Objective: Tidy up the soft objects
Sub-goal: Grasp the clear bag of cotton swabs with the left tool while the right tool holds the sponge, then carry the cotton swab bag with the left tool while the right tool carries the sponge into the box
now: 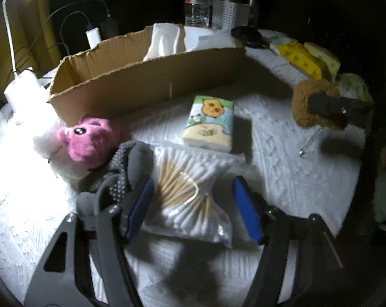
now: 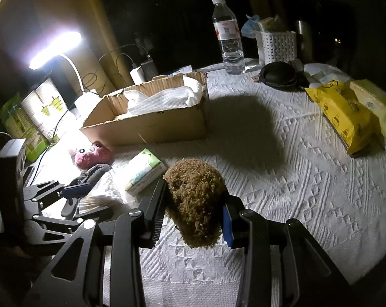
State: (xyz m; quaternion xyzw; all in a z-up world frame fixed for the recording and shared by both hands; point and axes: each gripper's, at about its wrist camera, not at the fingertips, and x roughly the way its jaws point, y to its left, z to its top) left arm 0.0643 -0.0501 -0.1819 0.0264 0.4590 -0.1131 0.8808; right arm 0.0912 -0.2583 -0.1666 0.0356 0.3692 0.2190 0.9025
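Observation:
My left gripper (image 1: 193, 200) is open, pointing down over a clear bag of cotton swabs (image 1: 190, 192) that lies between its blue pads (image 1: 246, 209) on the white tablecloth. To the bag's left lie a grey dotted sock (image 1: 131, 163) and a pink plush toy (image 1: 87, 138). A tissue pack (image 1: 209, 124) rests just beyond the bag. Behind stands an open cardboard box (image 1: 146, 87) with white cloth (image 1: 164, 41) inside. My right gripper (image 2: 195, 204) is shut on a brown fuzzy plush (image 2: 195, 199), held above the table to the right of the tissue pack (image 2: 145, 170).
At the table's back stand a water bottle (image 2: 228, 38), a white basket (image 2: 276, 44) and a black round case (image 2: 278, 74). Yellow packets (image 2: 344, 112) lie at the right edge. A lit desk lamp (image 2: 54, 48), chargers (image 2: 137, 74) and cables crowd the back left.

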